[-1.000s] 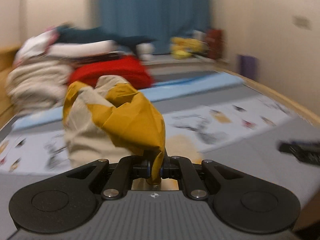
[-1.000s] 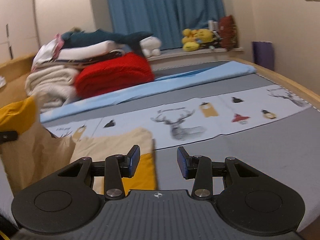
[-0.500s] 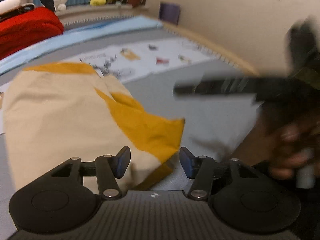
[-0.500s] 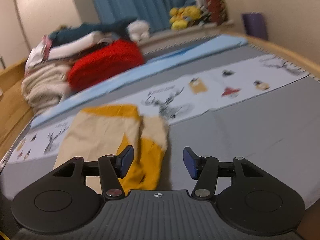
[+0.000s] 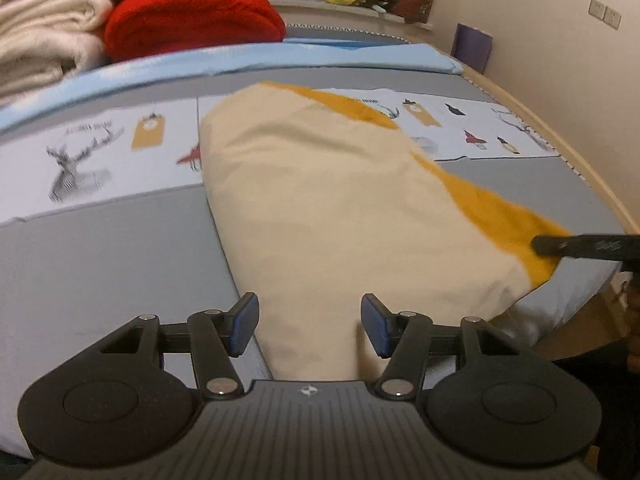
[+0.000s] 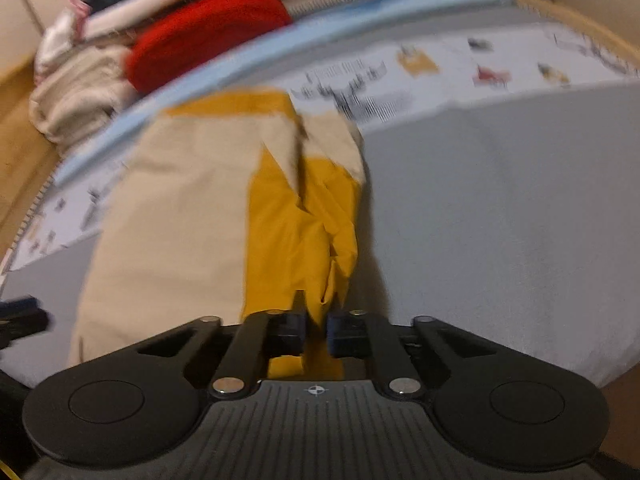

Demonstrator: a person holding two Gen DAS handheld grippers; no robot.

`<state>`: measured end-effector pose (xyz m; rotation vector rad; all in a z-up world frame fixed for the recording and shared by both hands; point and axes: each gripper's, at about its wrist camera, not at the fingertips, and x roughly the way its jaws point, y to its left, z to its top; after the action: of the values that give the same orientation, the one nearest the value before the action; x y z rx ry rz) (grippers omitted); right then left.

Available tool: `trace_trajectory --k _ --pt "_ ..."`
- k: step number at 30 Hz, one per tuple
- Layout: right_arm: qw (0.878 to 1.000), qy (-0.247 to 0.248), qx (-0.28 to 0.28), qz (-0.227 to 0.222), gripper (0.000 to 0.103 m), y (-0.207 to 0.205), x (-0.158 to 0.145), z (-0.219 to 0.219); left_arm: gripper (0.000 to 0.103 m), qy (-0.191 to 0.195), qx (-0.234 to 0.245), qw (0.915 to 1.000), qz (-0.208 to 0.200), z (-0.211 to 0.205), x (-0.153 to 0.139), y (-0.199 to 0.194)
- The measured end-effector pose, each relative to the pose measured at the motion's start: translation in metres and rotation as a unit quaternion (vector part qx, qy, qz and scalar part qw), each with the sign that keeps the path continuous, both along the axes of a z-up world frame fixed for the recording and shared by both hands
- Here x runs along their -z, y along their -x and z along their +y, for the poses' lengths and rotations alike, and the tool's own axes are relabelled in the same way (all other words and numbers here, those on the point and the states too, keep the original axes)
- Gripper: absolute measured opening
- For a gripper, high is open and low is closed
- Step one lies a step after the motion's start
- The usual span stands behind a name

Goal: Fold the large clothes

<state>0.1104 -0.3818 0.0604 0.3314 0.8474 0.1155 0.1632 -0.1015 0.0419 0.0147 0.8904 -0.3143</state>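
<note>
Beige and yellow garment (image 5: 320,208) flat on gray bed cover (image 5: 100,248), partly folded. Left gripper (image 5: 308,326) above near beige end, jaws opening, cloth between them but not pinched. Right gripper (image 6: 317,332) clamped tight on yellow edge of garment. Red blanket (image 5: 192,20) and cream blankets (image 5: 44,40) stacked far behind.

right wrist view motion-blurred — bedspread print (image 6: 352,92) smeared; garment's (image 5: 328,216) near end hidden behind left claw body.
</note>
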Motion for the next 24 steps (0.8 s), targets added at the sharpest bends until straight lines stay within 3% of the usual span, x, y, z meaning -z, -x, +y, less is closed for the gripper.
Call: trace_trajectory --k 2,4,6,8,11,13,14,17,20,24 --pt "1.0 -0.021 -0.001 -0.003 0.005 0.009 -0.004 -0.006 0.067 -0.004 0.005 0.9995 0.032 0.004 0.026 -0.006" --pt "0.999 -0.013 0.011 0.048 0.004 0.009 0.013 -0.011 0.073 -0.012 -0.006 0.995 0.099 0.011 0.053 -0.01" --pt "0.995 0.012 0.016 0.099 0.004 0.006 0.033 -0.009 0.069 0.024 -0.025 0.9906 0.133 0.013 0.061 -0.02" --pt "0.992 0.045 0.01 0.116 0.004 0.003 0.044 -0.002 0.067 0.029 -0.01 0.9933 0.111 0.01 0.05 -0.022" --pt "0.993 0.066 0.014 0.097 0.004 0.001 0.038 0.006 0.067 0.036 0.004 0.9971 0.067 0.014 0.032 -0.019" --pt "0.993 0.074 0.019 0.093 0.004 -0.001 0.036 0.008 0.063 0.017 -0.004 0.9968 0.078 0.019 0.039 -0.025" --pt "0.992 0.08 0.019 0.096 0.004 -0.003 0.038 0.01 0.065 0.005 -0.012 0.9953 0.096 0.018 0.048 -0.021" --pt "0.989 0.106 0.009 0.103 0.005 -0.006 0.043 0.021 0.066 0.034 -0.04 0.9914 0.12 0.024 0.058 -0.025" --pt "0.983 0.16 0.022 0.084 0.027 -0.003 0.037 0.022 0.066 0.019 -0.035 0.9944 0.098 0.024 0.051 -0.02" --pt "0.98 0.196 0.023 0.0 0.032 0.01 0.009 0.025 0.067 0.015 -0.039 0.9954 0.086 0.025 0.048 -0.015"
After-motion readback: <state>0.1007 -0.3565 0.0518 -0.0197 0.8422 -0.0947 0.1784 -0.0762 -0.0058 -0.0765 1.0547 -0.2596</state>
